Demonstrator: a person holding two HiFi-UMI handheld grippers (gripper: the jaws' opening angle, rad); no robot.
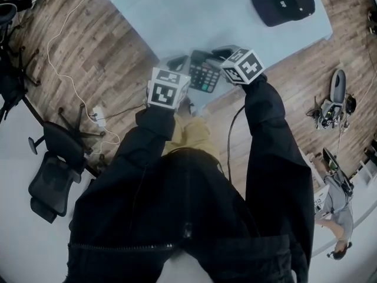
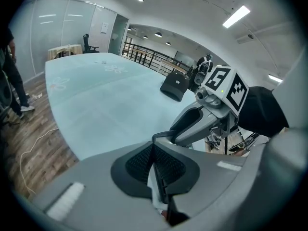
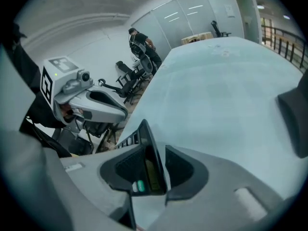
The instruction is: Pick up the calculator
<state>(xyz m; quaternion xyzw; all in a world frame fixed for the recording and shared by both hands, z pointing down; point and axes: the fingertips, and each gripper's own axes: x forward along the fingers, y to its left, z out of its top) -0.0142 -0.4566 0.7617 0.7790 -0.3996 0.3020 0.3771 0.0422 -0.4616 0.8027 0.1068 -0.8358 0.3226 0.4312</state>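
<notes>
The left gripper's [image 2: 155, 153] jaws clamp one edge of the calculator [image 1: 204, 75] at the worktop's [image 1: 224, 16] corner, while the right gripper's [image 3: 156, 160] jaws stand wide apart around its opposite edge.

It looked like an open-plan office or meeting space. A long pale table [image 1: 235, 16] stood on a wood-plank floor [image 1: 76, 46], with black swivel office chairs [image 1: 56, 158] beside it. Floor-to-ceiling glass partitions [image 2: 62, 28] closed off the far side under strip ceiling lights [image 2: 238, 16], and a dark railing [image 2: 144, 57] ran behind. A white cable [image 1: 59, 34] trailed to what was probably a power strip [image 1: 98, 117].
</notes>
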